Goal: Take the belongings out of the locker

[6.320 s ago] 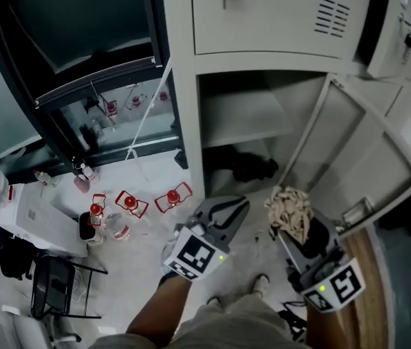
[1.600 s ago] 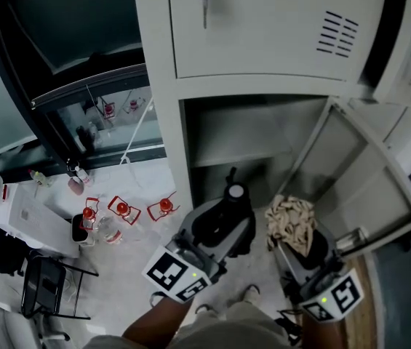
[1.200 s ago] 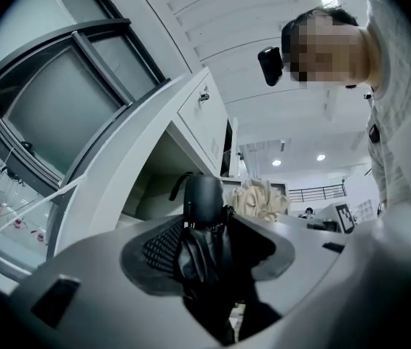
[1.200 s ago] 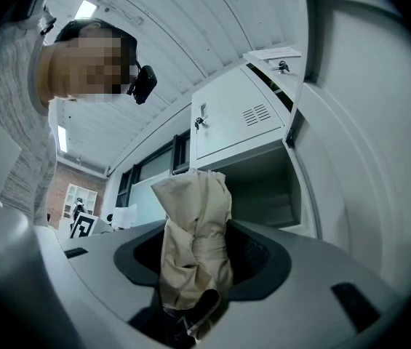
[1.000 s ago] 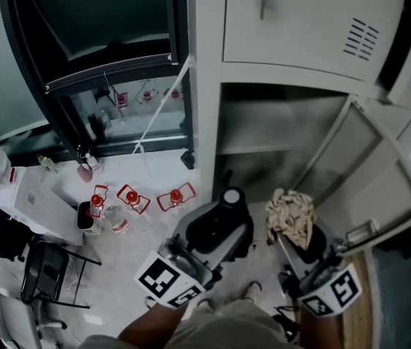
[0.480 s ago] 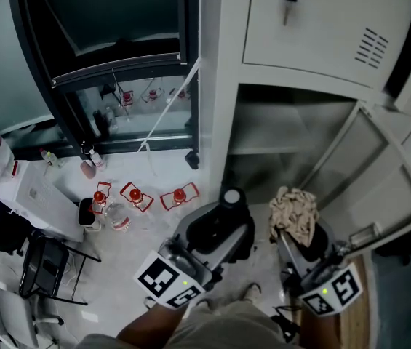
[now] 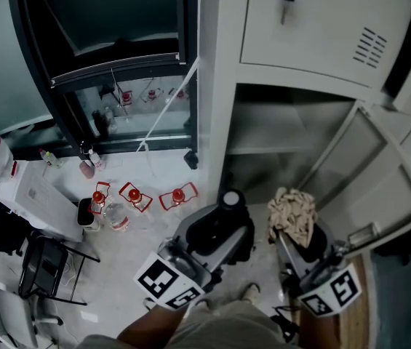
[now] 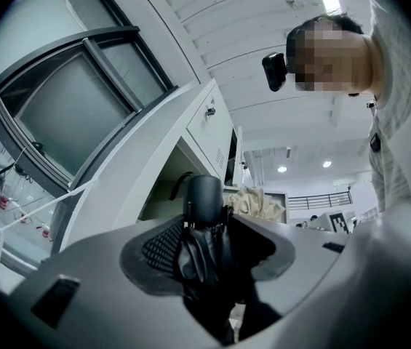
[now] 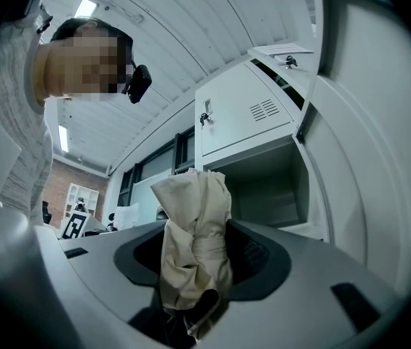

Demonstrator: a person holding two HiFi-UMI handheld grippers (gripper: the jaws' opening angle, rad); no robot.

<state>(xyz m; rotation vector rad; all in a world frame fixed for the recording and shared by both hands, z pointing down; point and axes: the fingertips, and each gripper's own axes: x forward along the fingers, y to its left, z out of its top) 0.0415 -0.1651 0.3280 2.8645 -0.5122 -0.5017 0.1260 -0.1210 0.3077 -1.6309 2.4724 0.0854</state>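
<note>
change: since the earliest frame the black umbrella (image 7: 228,201) has left the bottom of the locker (image 7: 218,122) and now sits in my left claw (image 7: 218,222), which was spread and bare back then. my right claw (image 7: 300,242) has kept its beige bundle (image 7: 292,213).
head view: i see both claws side by side in front of the open locker, lower than its shelf (image 7: 263,150). the left claw is clenched on the umbrella, round cap end toward the locker. the right claw is clenched on the bundle. the locker door (image 7: 380,173) hangs open to the right.
left gripper view: the jaws press on the umbrella's folded black fabric (image 8: 204,253), and its cap pokes out past the tips. the bundle (image 8: 260,202) shows just beyond, to the right.
right gripper view: the jaws grasp the bundle (image 9: 194,224) low down, and it stands upright above them. the open locker (image 9: 263,180) is behind it.
</note>
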